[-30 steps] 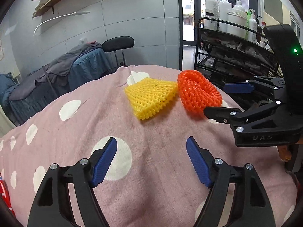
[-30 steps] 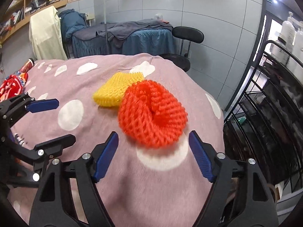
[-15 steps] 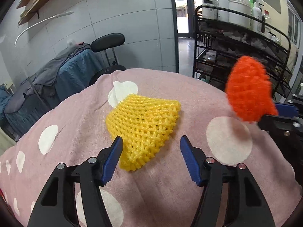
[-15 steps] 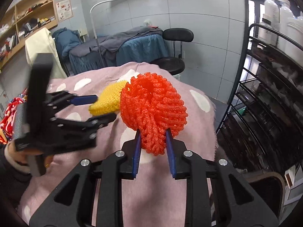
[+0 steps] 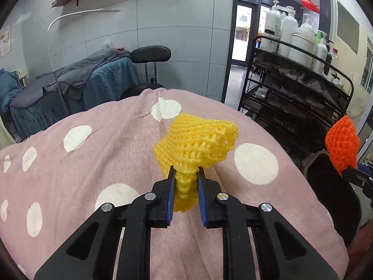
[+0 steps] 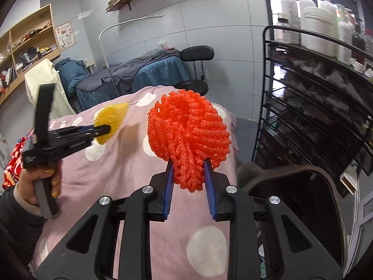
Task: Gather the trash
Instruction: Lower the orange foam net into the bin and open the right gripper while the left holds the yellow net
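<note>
Jaws left: left gripper point(image 5: 185, 182) pinched narrow on yellow foam net point(image 5: 198, 143), only its bunched lower tail between the pads.
Jaws right: right gripper point(image 6: 188, 177) clamped on orange foam net point(image 6: 189, 137), gripped low, most of the net bulging above the fingertips.
Yellow net location: lifted clear or nearly clear of the pink dotted cover point(image 5: 93, 163); can't tell if its far edge touches.
Orange net location: in the air at the bed's end, near the dark bin point(image 6: 298, 200) but not over its mouth yet.
Step (judged): both pieces picked, carry to bin next.
Risk 1: springy mesh slips out, since each hold is on a thin squashed bit only.
Risk 2: drop falls short onto the cover or floor if released before the bin opening is underneath.
Risk 3: tools collide at the bin, both heading to one opening.
Risk 4: black wire rack point(image 6: 314, 107) close beside bin; net or finger may snag.
</note>
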Action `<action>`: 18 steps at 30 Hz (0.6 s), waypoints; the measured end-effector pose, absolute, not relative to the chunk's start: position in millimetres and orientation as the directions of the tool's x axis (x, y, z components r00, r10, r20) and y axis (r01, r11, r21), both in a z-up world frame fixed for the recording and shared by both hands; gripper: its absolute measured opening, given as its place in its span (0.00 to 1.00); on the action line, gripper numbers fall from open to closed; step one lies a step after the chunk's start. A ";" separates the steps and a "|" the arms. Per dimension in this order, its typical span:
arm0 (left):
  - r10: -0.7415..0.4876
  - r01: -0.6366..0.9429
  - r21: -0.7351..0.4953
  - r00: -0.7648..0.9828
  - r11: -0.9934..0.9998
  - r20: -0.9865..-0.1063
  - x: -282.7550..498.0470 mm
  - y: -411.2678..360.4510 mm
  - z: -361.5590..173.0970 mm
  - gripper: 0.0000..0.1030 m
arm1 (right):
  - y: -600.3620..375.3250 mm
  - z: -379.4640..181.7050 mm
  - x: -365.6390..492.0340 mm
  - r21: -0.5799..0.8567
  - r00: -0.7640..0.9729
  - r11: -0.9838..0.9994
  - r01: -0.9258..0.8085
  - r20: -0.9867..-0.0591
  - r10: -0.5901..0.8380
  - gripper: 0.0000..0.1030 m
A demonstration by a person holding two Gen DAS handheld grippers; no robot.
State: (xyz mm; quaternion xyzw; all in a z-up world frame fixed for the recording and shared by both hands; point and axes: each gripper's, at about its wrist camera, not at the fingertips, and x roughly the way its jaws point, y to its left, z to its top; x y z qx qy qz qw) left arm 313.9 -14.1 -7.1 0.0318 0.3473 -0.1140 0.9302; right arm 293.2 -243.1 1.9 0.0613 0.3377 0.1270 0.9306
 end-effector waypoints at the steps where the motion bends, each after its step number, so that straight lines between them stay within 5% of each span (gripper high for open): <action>1: -0.199 0.241 -0.022 0.742 0.970 -0.640 301.6 -16.2 -3.6 0.17 | -247.9 1.0 284.2 0.202 0.745 0.963 -0.181 -0.611 0.268 0.25; 18: -0.419 0.441 -0.102 0.720 0.892 -0.554 187.2 -97.5 20.9 0.17 | -349.2 -48.9 164.4 0.185 0.735 0.977 0.103 -0.677 0.051 0.25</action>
